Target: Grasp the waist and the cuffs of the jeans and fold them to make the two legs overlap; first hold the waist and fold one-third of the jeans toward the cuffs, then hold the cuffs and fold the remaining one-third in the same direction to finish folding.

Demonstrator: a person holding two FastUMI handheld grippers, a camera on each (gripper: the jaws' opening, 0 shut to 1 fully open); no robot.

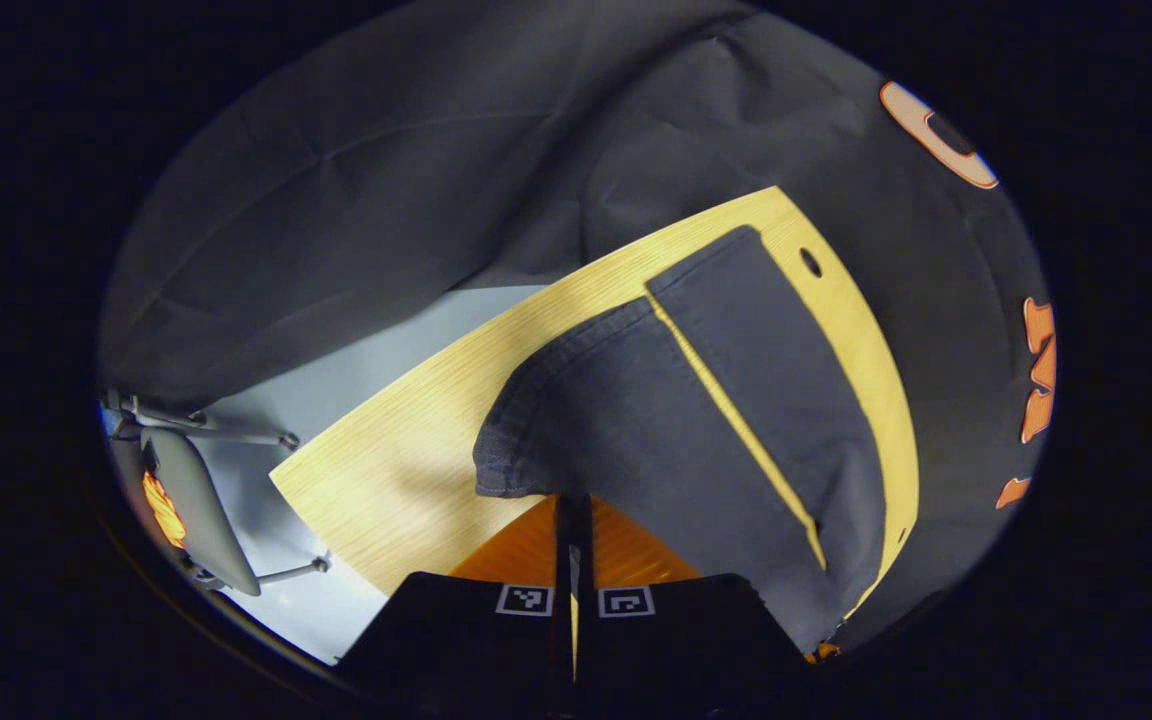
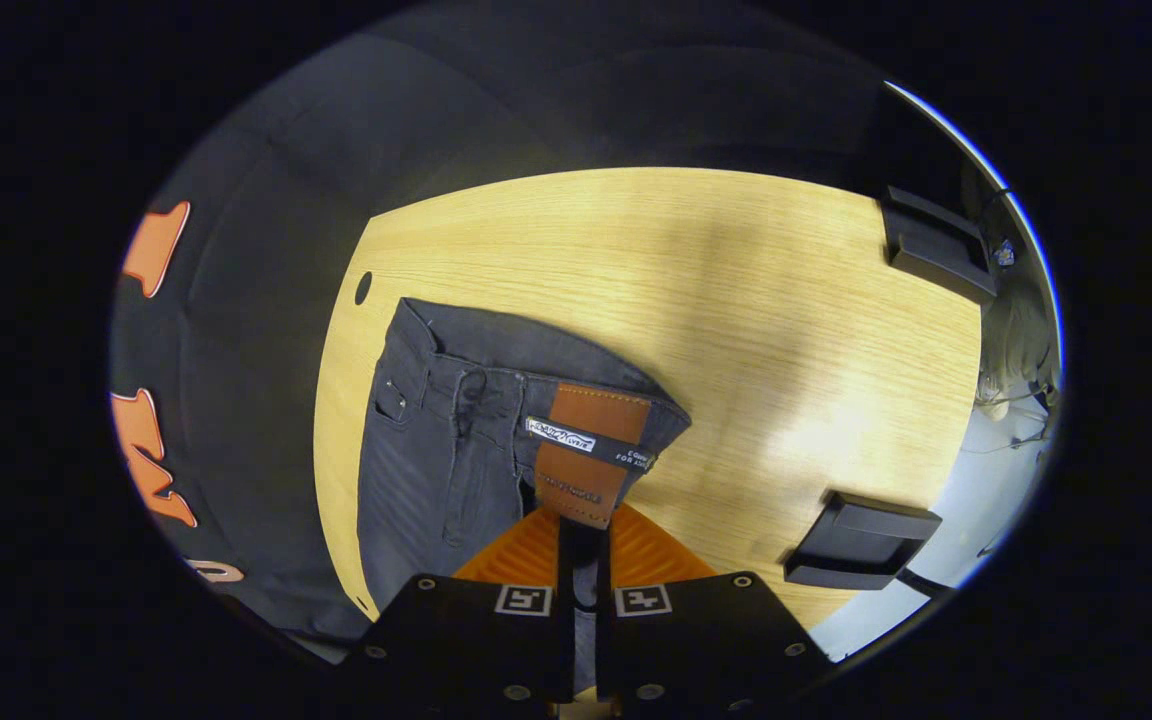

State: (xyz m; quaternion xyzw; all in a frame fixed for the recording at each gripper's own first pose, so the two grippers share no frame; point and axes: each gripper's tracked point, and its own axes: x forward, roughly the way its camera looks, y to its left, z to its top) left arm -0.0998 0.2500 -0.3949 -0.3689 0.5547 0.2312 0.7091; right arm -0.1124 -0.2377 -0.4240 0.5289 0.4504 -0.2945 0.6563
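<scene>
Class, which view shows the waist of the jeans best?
The right gripper view: the waist lies in plain sight there, with its leather patch and front pocket. The left gripper view shows the cuffs and both legs instead.

Both views close above jeans [image 1: 696,400]

a recording booth: black cloth wall [image 1: 356,200] draped behind a bare wooden table [image 2: 736,300].
</scene>
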